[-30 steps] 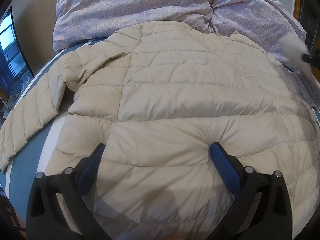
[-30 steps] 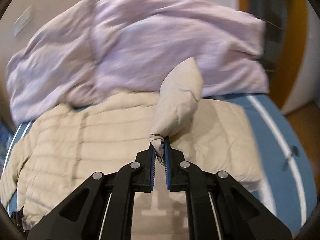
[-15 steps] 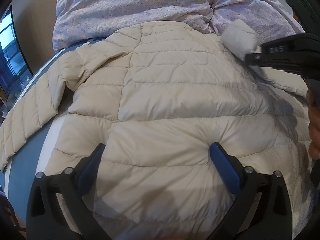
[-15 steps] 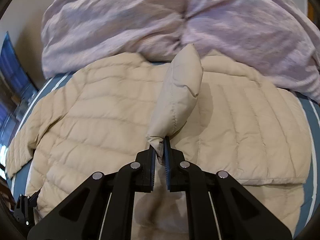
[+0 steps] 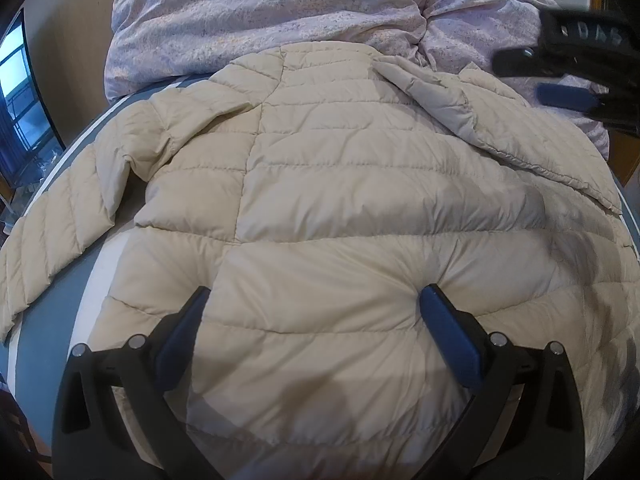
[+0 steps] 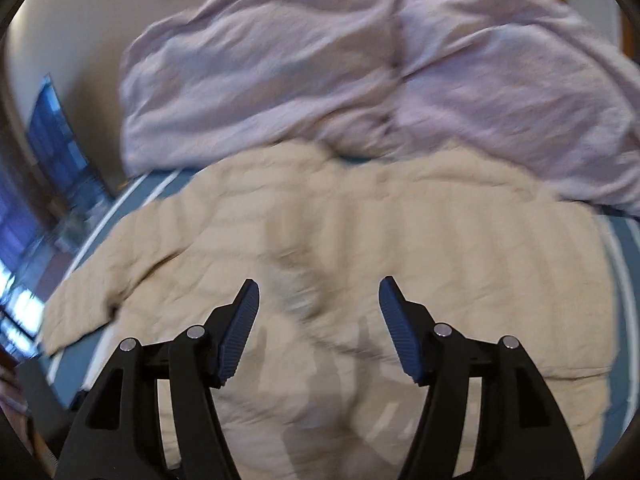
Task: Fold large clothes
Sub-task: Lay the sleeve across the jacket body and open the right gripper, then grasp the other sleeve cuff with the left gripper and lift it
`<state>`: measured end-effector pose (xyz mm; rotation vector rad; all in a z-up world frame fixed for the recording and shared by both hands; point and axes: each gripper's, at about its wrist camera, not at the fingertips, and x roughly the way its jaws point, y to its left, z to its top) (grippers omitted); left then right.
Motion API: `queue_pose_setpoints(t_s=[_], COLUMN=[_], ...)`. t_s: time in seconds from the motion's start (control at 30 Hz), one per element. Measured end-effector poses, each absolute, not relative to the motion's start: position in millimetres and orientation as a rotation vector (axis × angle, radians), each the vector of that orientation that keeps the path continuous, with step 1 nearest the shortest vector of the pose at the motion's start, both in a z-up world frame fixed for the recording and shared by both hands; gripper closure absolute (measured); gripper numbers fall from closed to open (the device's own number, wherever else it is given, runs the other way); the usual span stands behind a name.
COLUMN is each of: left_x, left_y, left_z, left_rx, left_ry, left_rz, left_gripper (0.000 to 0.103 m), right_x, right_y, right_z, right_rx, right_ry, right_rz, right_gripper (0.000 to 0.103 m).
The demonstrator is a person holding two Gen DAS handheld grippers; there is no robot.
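One lilac duvet (image 5: 280, 12) heaps behind our beige puffer jacket (image 5: 360, 200), spread back-up on the blue bed (image 5: 36, 332); its right sleeve (image 5: 500, 120) lies folded across. Our left gripper (image 5: 314, 308) presses the hem, spread wide; our right gripper (image 6: 318, 294) hovers agape, empty

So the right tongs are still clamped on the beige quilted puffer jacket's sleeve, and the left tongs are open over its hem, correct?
Not quite. The right tongs are open and empty in the right wrist view; the sleeve already lies folded across the beige quilted puffer jacket. The left tongs are open over its hem, as you said.
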<state>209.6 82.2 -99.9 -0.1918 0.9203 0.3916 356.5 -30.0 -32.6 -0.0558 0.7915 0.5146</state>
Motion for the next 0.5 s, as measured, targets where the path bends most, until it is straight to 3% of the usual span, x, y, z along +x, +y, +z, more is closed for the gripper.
queue_pose_setpoints(t_s=[0.17, 0.5], left_x=[209.8, 209.6], left_y=[82.2, 82.1], left_z=[-99.9, -99.4], left_rx=[-0.192, -0.201], left_ry=[0.92, 0.914], left_rz=[0.391, 0.389], left_gripper=[0.002, 0.002], right_x=[396.0, 401.2], right_y=[-58.2, -43.2], right_z=[-71.4, -111.4], right_rx=[-0.057, -0.153], right_ry=[0.886, 0.881], right_rz=[0.281, 0.182], right_gripper=[0.036, 0.008])
